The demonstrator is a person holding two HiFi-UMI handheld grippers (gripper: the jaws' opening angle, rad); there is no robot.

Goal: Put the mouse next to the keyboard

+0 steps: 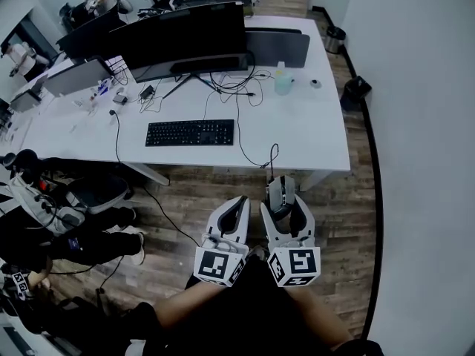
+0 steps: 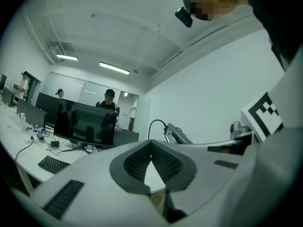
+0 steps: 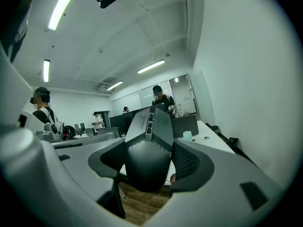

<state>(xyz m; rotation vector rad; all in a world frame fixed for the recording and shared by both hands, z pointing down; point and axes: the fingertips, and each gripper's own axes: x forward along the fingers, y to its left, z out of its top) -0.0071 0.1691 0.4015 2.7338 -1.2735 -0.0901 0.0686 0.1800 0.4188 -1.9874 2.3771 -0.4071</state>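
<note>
A dark grey wired mouse is clamped between the pads of my right gripper; in the head view the mouse sticks out of that gripper over the wooden floor, just in front of the desk's near edge. Its cable loops up onto the desk. The black keyboard lies on the white desk, left of and beyond the mouse; the left gripper view shows the keyboard at its lower left. My left gripper hangs beside the right one, jaws closed together with nothing between them.
A wide black monitor stands behind the keyboard, with tangled cables at its foot. A clear bottle and a small round object sit at the back right. Office chairs and bags crowd the floor at left. People stand beyond the desk.
</note>
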